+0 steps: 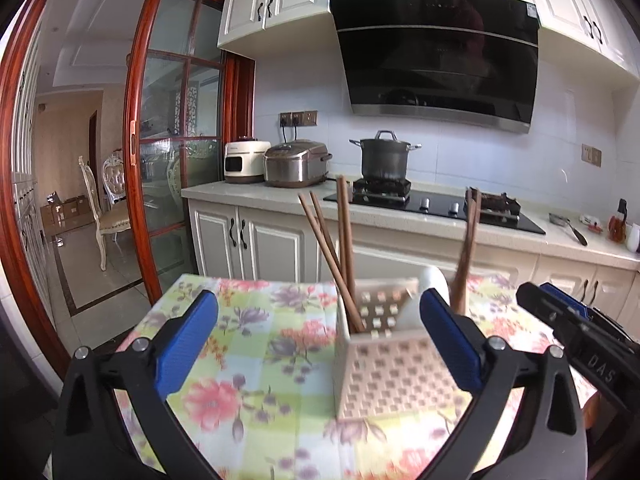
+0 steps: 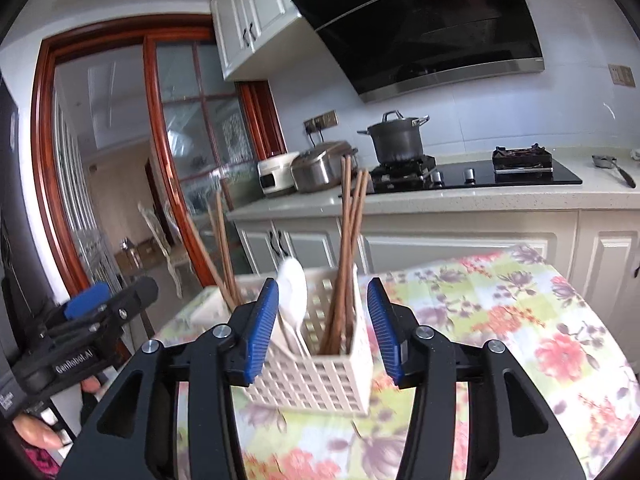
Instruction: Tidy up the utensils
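Daylight is filling a kitchen with pale tiled walls [image 1: 460, 152]. White upper cabinets [image 1: 256, 4] are hanging beside a black range hood [image 1: 436, 56]. A dark stockpot [image 1: 385, 156] is sitting on a black gas hob [image 1: 436, 204], and two rice cookers [image 1: 296, 163] are standing on the light countertop [image 1: 240, 190] over white base cabinets [image 1: 248, 240]. A red wooden glazed sliding door [image 1: 176, 128] is opening onto a dining room with an ornate chair [image 1: 108, 204]. A floral tablecloth [image 1: 256, 344] is covering the near table.

Pretty bright, even daylight is seen throughout, with straight lines badly bent toward the dark fisheye corners. The floral tabletop [image 1: 256, 344] and chopsticks [image 2: 348, 240] are smeared by motion blur.
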